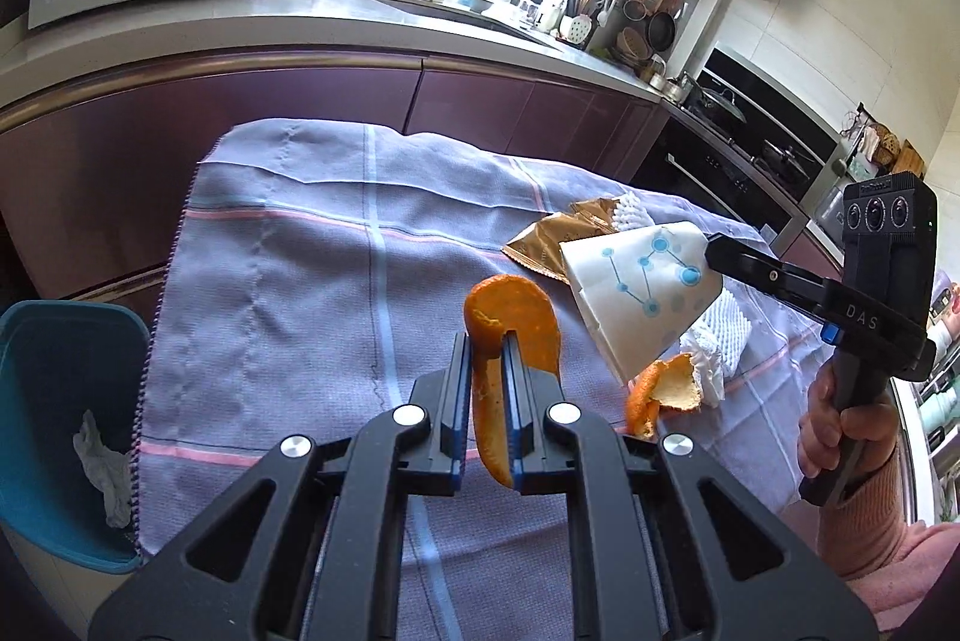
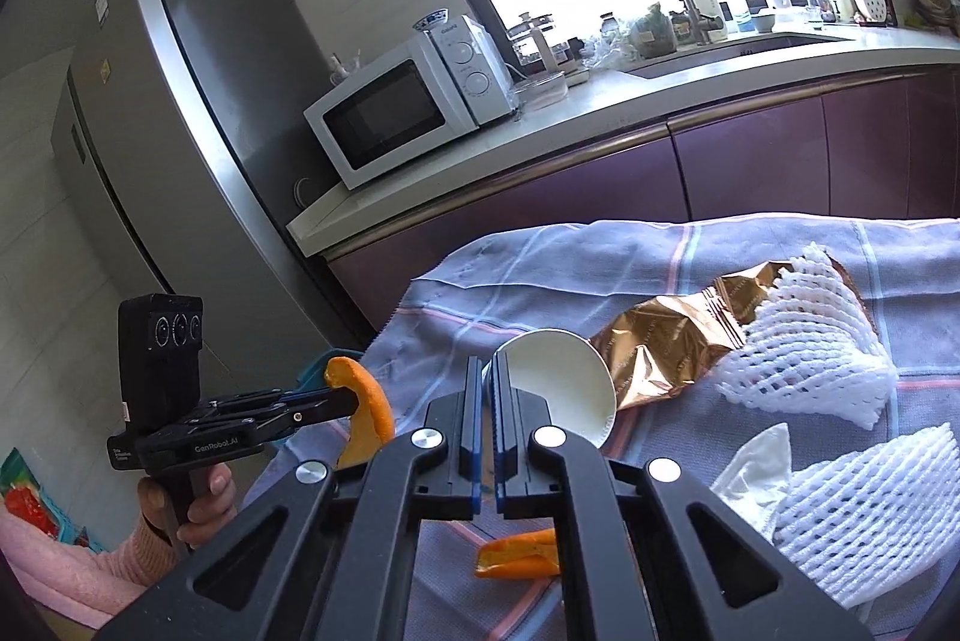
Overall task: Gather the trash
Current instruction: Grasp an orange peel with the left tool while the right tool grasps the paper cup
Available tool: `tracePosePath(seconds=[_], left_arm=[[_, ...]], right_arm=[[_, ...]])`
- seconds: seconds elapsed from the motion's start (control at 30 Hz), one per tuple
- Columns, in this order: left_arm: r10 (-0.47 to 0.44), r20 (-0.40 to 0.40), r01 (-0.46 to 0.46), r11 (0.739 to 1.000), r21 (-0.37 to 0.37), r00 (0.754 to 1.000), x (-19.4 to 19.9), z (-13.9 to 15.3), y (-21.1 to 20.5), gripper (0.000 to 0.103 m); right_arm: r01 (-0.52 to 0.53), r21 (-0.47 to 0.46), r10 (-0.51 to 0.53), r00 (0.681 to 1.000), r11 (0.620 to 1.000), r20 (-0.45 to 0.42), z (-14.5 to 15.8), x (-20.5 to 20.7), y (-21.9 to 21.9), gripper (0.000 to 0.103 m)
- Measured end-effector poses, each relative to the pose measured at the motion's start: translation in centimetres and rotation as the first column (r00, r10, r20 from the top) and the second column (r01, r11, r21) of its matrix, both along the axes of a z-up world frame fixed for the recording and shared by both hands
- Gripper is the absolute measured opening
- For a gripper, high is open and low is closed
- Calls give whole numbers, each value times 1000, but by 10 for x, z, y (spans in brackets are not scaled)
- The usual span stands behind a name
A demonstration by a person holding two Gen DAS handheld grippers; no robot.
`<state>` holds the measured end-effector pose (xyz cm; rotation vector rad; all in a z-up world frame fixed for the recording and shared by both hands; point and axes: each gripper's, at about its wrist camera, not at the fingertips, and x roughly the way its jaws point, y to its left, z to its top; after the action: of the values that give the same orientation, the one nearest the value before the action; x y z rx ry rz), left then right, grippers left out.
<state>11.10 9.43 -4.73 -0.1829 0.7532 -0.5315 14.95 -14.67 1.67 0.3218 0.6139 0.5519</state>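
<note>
Setting: a table under a lilac checked cloth in a kitchen, with a blue bin at its left edge holding a crumpled tissue.

Left gripper: clenched on a curl of orange peel, lifted clear of the cloth, the peel hanging down between the pads.

Right gripper: clenched on the wall of a white paper cup printed with blue dots, at the rim and also lifted; the cup tilts, mouth toward the camera.

Trash left on the cloth: a gold foil wrapper, two white foam fruit nets, a white tissue and a second piece of peel.

Peel handling: light, limp and probably a little slick; best pinched across its middle, as here.

Cup handling: very light, thin-walled, easily crushed; the rim is the stiffest place to grip.

Foam nets: feather-light and springy; any fold serves.

Foil wrapper: crinkly, slippery; a crimped end edge likely holds best.

Uncertain: the fisheye view leaves it unclear whether the cup is dented under the pads.
</note>
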Motion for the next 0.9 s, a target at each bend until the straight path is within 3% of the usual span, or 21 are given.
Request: tracePosePath(seconds=[0.47, 0.7, 0.9], left_arm=[[154, 52, -153, 988, -19, 987, -24, 23, 86, 10], [274, 66, -275, 961, 2, 959, -33, 28, 144, 10], [383, 45, -384, 923, 16, 923, -32, 19, 196, 10]], right_arm=[[-189, -11, 189, 982, 982, 14, 12, 22, 90, 2], [-307, -24, 307, 951, 952, 21, 18, 36, 147, 2], [-379, -46, 380, 925, 924, 6, 16, 52, 203, 2]])
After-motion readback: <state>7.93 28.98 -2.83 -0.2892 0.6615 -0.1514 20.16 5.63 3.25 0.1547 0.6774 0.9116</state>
